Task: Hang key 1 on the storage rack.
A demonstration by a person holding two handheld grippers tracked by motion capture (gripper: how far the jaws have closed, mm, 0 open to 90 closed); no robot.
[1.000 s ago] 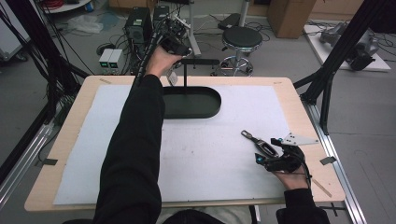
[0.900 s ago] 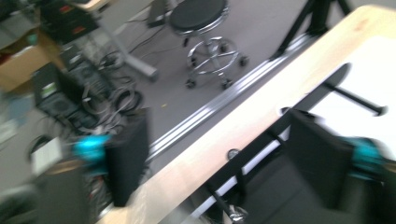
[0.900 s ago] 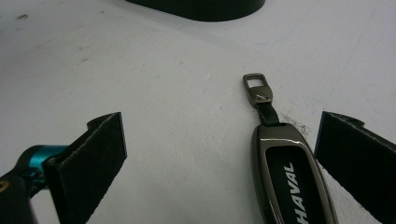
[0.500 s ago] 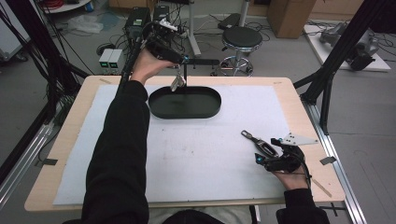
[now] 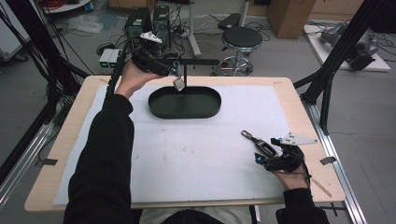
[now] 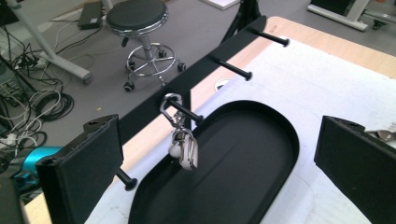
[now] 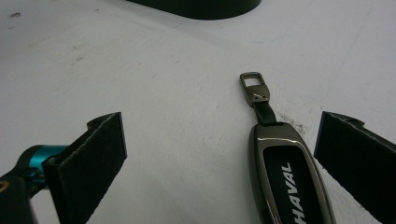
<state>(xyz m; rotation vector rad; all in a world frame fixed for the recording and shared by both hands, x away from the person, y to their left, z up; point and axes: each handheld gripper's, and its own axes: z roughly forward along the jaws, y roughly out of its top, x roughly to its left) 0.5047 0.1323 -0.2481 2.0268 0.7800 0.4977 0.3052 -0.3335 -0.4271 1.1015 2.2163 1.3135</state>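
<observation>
A white key fob on a metal clip hangs from a peg of the black rack, over the far end of the oval black tray. In the high view the white key fob dangles just right of my left gripper. My left gripper is open; its jaws have just been opening, and the fob hangs free ahead of them. A dark car key marked HAVAL lies flat on the white mat between the open jaws of my right gripper, untouched. The car key and right gripper are at the front right.
The rack stands behind the tray at the table's far edge, with more bare pegs along its bar. A white mat covers the wooden table. A stool and cables are on the floor beyond.
My left hand has drawn back to the left and lower from the rack. The white fob is let go and now hangs from the peg. The right hand has kept still.
</observation>
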